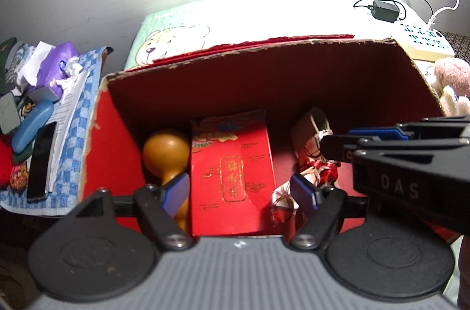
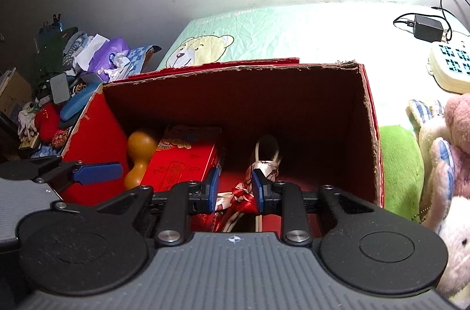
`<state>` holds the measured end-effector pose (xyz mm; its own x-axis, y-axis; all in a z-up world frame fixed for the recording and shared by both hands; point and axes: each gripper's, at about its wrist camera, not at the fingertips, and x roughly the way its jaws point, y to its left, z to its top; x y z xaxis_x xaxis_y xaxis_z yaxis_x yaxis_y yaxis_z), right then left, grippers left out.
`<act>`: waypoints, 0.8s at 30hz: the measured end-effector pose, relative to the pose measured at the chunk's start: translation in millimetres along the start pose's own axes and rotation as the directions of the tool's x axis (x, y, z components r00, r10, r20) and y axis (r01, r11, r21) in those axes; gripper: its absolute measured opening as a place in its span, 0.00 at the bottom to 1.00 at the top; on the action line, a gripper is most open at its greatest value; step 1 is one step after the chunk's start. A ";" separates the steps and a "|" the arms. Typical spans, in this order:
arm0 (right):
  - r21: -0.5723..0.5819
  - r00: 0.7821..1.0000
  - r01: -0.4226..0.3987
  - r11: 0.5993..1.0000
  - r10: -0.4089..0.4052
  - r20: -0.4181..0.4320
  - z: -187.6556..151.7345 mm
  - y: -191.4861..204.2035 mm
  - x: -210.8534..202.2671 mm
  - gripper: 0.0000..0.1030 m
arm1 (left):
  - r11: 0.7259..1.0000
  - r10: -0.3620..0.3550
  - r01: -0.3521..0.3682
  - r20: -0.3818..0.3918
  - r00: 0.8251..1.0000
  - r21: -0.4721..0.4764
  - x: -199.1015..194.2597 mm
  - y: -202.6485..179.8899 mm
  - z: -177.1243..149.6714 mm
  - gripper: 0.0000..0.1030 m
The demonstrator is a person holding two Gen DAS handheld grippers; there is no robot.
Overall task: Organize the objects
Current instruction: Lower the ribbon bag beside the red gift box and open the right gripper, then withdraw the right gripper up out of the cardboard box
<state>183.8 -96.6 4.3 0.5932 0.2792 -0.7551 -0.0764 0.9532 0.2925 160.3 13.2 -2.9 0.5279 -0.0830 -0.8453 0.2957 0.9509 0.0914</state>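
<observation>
An open red carton [image 1: 258, 75] [image 2: 235, 92] holds an orange gourd [image 1: 166, 151] [image 2: 140, 151] at its left. A red gift box with gold print [image 1: 232, 172] [image 2: 182, 160] lies beside it, and a red-and-white fabric bundle with white cord [image 1: 311, 163] [image 2: 264, 161] lies at the right. My left gripper [image 1: 239, 189] hangs open above the gift box, its pads clear of it. One of its fingers [image 2: 97, 172] shows by the carton's left wall. My right gripper [image 2: 236, 185] reaches into the carton with narrow jaws, and the fabric fills the gap between its pads. Its fingers [image 1: 335, 145] overlap the bundle.
A small stand with a blue checked cloth [image 1: 73, 134] left of the carton carries a black phone [image 1: 41, 160], a blue case and a tissue pack. A bear-print pillow [image 2: 205, 45] lies behind. A power strip [image 1: 423, 40] and charger sit back right; plush toys [image 2: 452, 163] crowd the right.
</observation>
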 end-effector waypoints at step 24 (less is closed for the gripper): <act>-0.045 0.975 0.026 0.999 -0.016 0.222 -32.5 25.9 -76.2 0.33 | 0.999 0.026 -0.028 0.130 0.991 0.016 -84.7 -1.5 -41.2 0.80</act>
<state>110.6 -89.4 50.4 0.7578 0.2313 -0.6101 -0.0964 0.9645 0.2460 82.4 31.0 46.8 0.6342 -0.0966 -0.7671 0.2939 0.9478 0.1236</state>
